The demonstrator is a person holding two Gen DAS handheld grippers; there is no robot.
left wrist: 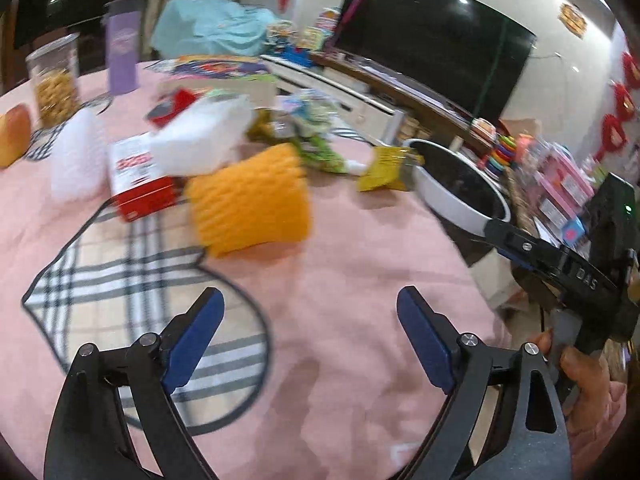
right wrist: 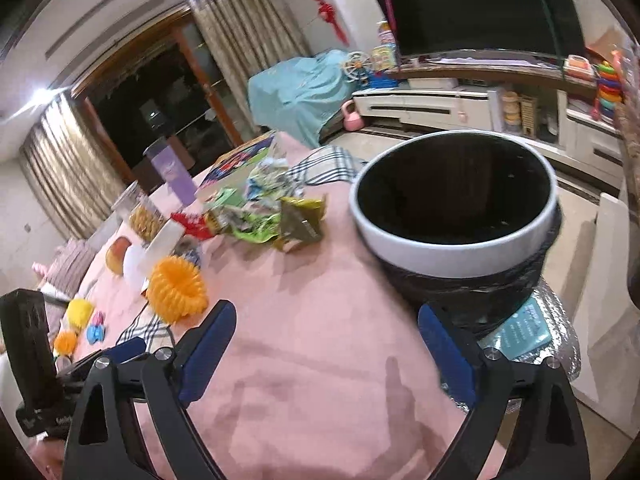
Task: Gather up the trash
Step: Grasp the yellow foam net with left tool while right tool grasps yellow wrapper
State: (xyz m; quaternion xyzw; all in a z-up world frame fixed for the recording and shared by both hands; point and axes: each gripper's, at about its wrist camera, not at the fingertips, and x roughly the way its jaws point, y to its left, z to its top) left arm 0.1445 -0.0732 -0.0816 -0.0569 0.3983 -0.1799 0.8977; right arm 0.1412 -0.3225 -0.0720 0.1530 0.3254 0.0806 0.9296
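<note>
A heap of crumpled wrappers (right wrist: pixel 264 216), green, yellow and red, lies on the pink tablecloth (right wrist: pixel 320 340); it shows in the left wrist view too (left wrist: pixel 320 136), with a yellow wrapper (left wrist: pixel 386 168) near the bin. The white-rimmed bin with a black liner (right wrist: pixel 456 248) stands at the table's right edge, also in the left wrist view (left wrist: pixel 452 196). My left gripper (left wrist: pixel 310 332) is open and empty over the cloth. My right gripper (right wrist: pixel 326 348) is open and empty, just in front of the bin.
An orange ribbed item (left wrist: pixel 250 200), a red and white box (left wrist: pixel 140 180), white plastic packs (left wrist: pixel 200 136), a snack jar (left wrist: pixel 54 80) and a purple bottle (left wrist: pixel 122 46) stand on the table. My right gripper shows at the left view's right edge (left wrist: pixel 560 264).
</note>
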